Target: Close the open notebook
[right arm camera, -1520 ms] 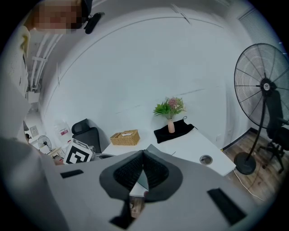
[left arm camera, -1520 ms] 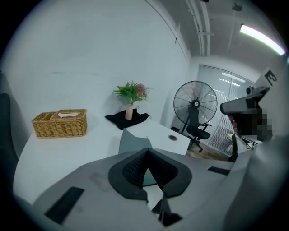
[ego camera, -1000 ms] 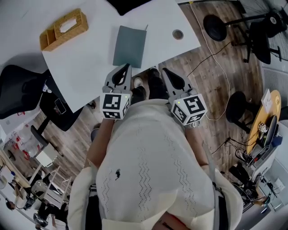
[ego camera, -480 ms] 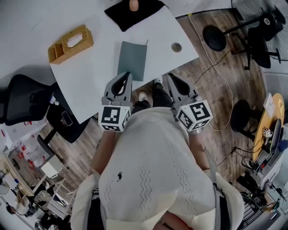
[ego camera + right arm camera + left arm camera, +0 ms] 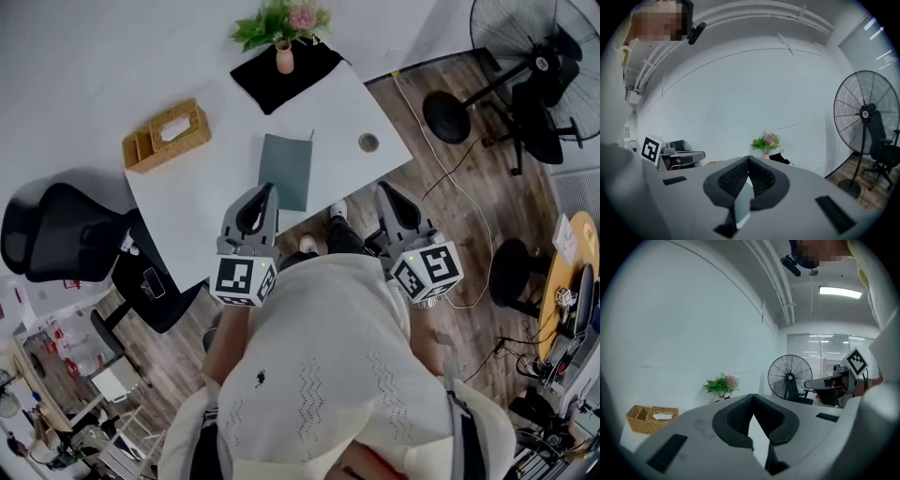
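**Grippers clear of table, notebook looks shut**

Left gripper (image 5: pixel 269 190) is seen clenched, pads met at the tips, nothing held between them. Right gripper (image 5: pixel 385 189) is likewise closed on nothing. Both are held close to the person's chest, pointed roughly level, well apart from the tabletop.

Flat dark grey-green notebook (image 5: pixel 286 171) is found on the white rectangular table (image 5: pixel 187 197), its near short end close to the table's near edge and roughly in front of the left gripper. Only one plain cover is shown and no page spread, so the book is judged already closed and the task likely done.

Also noted on the table: woven tan wicker basket (image 5: pixel 167 137), small round grey object (image 5: pixel 368 142), black cloth mat (image 5: pixel 267 84) and pink vase of flowers (image 5: pixel 284 56).

Risks from here: the notebook could be pushed off the near edge if a gripper is brought down carelessly, since little table is left on that side. If the cover is not fully settled, it could spring back up unnoticed, as no view shows the spine closely.
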Demonstrator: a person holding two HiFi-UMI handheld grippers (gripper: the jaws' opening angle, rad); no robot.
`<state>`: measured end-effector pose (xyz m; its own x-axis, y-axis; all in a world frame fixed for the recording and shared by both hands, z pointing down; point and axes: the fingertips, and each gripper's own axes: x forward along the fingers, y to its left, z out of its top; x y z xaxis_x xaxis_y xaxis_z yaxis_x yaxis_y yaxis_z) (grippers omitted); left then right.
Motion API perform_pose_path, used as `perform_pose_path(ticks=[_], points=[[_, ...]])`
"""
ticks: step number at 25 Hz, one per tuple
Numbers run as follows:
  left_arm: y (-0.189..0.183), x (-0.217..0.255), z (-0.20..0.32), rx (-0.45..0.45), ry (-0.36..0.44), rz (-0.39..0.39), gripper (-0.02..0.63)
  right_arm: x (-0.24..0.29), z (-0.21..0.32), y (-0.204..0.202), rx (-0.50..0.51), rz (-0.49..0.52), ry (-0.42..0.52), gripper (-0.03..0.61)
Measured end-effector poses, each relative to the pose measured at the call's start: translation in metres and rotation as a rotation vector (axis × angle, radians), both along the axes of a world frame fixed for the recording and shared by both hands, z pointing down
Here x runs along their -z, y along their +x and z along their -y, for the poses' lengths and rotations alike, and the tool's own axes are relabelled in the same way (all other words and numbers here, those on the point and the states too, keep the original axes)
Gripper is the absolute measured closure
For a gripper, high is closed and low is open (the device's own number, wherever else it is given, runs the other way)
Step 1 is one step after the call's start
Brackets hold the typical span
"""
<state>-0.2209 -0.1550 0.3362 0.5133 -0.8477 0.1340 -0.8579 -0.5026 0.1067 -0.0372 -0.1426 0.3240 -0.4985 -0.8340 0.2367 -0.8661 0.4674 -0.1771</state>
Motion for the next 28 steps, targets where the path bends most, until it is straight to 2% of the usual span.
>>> perform_pose_path(ticks=[14,17,22,28], points=[[-0.01,0.036,0.006,0.025,0.081,-0.023,0.601,0.046,-0.002,0.019,-0.048,-0.009,0.117,0.578],[-0.012,0.034,0.006,0.038,0.077,-0.024,0.601,0.046,-0.001,0.016,-0.048,-0.016,0.122,0.578],[-0.019,0.031,0.006,0.058,0.064,-0.031,0.601,0.043,-0.007,0.002,0.015,-0.04,0.117,0.578],[-0.021,0.026,0.005,0.062,0.053,-0.03,0.601,0.042,-0.006,-0.001,0.016,-0.057,0.11,0.578]])
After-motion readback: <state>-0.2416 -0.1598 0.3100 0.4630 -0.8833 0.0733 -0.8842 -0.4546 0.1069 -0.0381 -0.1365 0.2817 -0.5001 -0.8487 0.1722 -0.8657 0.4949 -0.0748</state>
